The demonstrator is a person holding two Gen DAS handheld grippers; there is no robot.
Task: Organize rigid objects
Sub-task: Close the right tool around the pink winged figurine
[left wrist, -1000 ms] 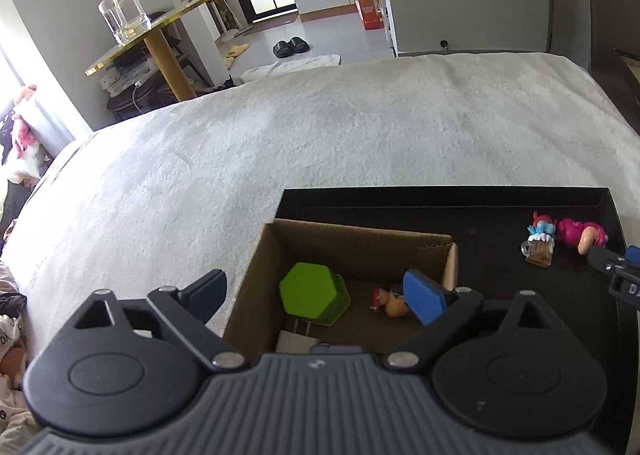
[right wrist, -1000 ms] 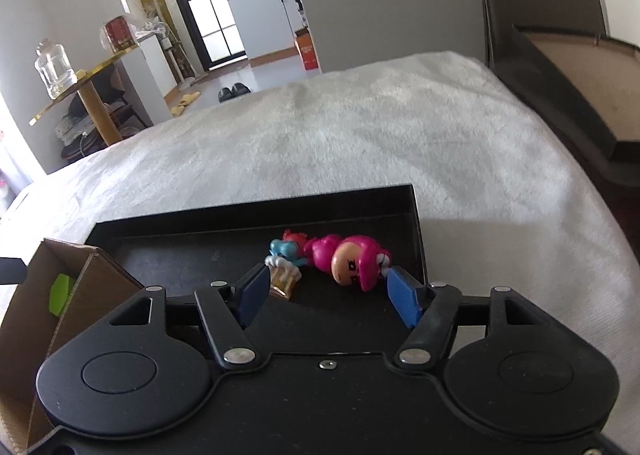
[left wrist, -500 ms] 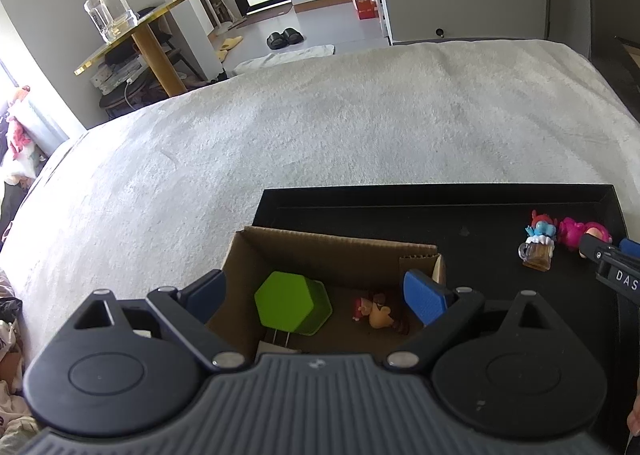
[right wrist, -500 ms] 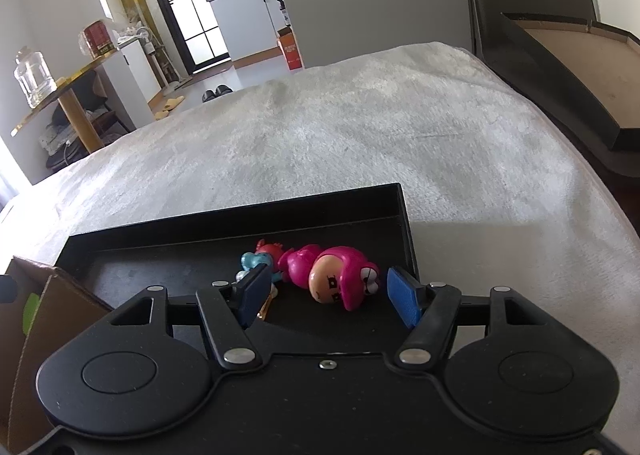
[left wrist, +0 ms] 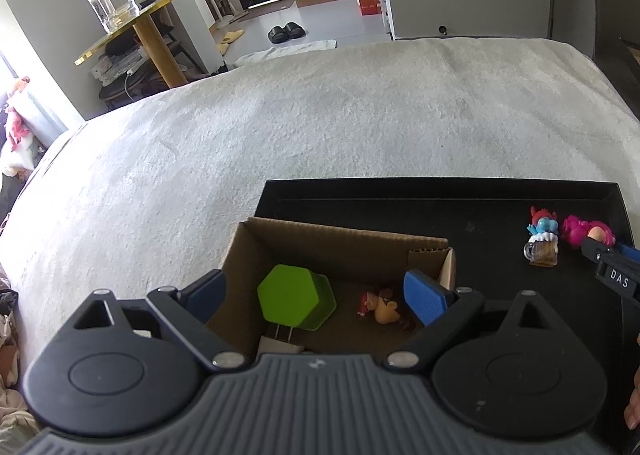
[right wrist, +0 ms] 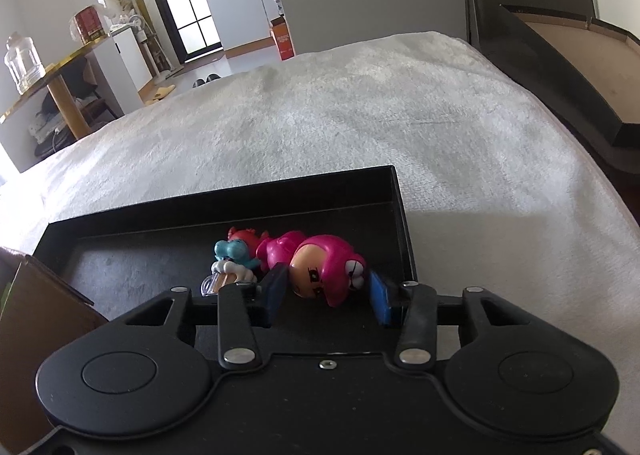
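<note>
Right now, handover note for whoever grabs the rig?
Right hand-held gripper: jaws have just been closing around the pink figure's head; contact looks near, grip not confirmed.
Left hand-held gripper: open, empty, over the cardboard box.
In the box: green hexagonal block, a small figure, a plug.
In the black tray: pink figure lying down, blue-and-red figure, tiny mug.
Left: probably move those three into the box.
</note>
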